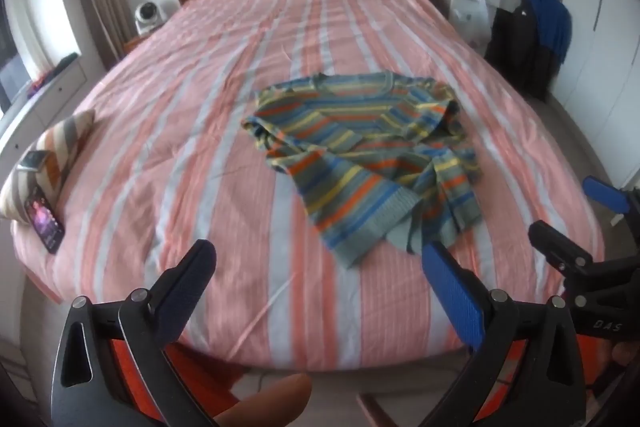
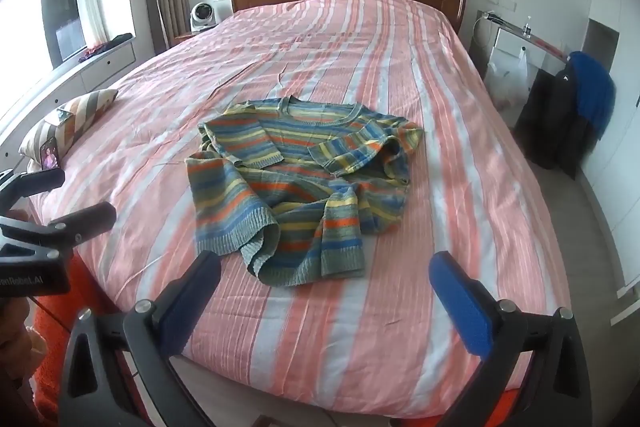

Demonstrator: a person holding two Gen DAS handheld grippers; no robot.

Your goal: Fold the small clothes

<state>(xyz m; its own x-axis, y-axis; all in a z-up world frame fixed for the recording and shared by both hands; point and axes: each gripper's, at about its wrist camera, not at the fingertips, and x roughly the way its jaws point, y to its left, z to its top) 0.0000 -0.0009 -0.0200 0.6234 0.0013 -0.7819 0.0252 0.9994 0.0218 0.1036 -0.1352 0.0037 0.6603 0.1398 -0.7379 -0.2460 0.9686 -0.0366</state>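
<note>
Striped cushion [image 2: 66, 123] and phone [image 1: 44, 223] sit at the bed's [image 2: 400, 307] left edge. Your left gripper [image 1: 320, 267] and right gripper [image 2: 324, 275] both gape, empty, at the foot edge; rumpled sweater [image 2: 300, 183] lies mid-bed just ahead, unobstructed.

Striped knit sweater [image 2: 304, 183] crumpled, sleeves folded inward, mid-bed, neckline toward headboard.
</note>
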